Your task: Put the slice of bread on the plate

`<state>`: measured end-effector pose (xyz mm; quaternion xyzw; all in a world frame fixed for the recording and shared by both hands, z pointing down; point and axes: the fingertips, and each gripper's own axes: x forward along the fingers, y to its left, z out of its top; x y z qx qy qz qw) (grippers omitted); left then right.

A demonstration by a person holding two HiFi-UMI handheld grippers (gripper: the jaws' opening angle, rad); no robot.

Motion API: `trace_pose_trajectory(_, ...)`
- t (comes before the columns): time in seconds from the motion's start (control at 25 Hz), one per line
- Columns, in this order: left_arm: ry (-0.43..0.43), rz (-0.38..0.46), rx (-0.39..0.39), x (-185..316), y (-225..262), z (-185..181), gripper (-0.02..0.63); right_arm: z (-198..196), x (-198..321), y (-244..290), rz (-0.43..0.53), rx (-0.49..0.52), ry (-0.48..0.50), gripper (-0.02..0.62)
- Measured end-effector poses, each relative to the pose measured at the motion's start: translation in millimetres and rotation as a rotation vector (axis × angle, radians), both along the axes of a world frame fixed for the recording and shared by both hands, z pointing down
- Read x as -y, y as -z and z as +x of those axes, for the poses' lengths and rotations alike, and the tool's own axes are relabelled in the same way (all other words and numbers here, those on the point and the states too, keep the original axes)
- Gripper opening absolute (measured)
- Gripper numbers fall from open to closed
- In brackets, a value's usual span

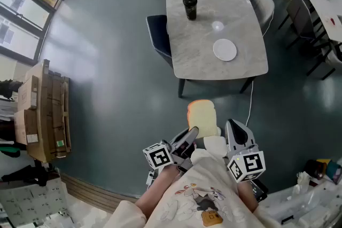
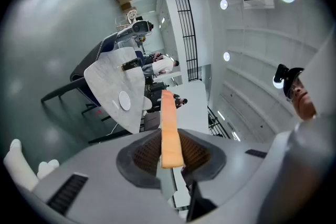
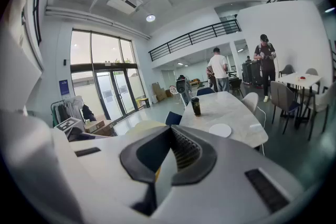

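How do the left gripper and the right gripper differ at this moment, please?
The left gripper is shut on one end of the slice of bread, while the right gripper is shut with nothing between its jaws. The left gripper's view shows the room tipped sideways, whereas the right gripper's view shows it upright. Both are held short of the table that bears the plate.

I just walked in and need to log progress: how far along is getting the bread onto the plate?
Done: the slice of bread is picked up, clamped in the left gripper. In hand: it is held out over the floor, short of the table. Left: reach the white plate, which lies bare, and set the slice down. The right gripper is shut, empty.
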<state>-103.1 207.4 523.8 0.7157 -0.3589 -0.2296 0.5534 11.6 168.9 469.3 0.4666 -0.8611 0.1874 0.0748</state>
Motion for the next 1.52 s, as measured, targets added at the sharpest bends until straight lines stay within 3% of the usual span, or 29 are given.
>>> trace_pose_trajectory(0.2,-0.06,-0.03,-0.017,-24,3,-21,0.098,-17,-45,4,-0.026,-0.033,-0.063,0.005)
trace_pose_trajectory(0.56,-0.148,-0.083,-0.047,-47,-23,-4,0.098,1,-94,-40,-0.134,-0.029,-0.166,0.005)
trace_pose_trajectory(0.68,-0.128,-0.089,-0.057,-47,-21,-10,0.098,-7,-85,-31,-0.126,0.018,-0.164,0.005)
trace_pose_trajectory(0.8,-0.085,-0.176,-0.028,-54,-25,-3,0.098,11,-77,-31,-0.135,0.07,-0.174,0.005)
trace_pose_trajectory(1.0,-0.114,-0.113,0.013,-42,-7,32,0.098,38,-66,-23,-0.118,0.052,-0.147,0.006)
trace_pose_trajectory(1.08,-0.128,-0.076,-0.007,-41,3,43,0.098,41,-66,-20,-0.104,0.06,-0.144,0.005)
trace_pose_trajectory(1.32,-0.126,-0.054,0.039,-30,3,65,0.098,69,-63,-25,-0.081,0.145,-0.113,0.005)
trace_pose_trajectory(1.52,-0.102,-0.033,0.067,-21,1,92,0.098,108,-64,-37,-0.077,0.148,-0.122,0.005)
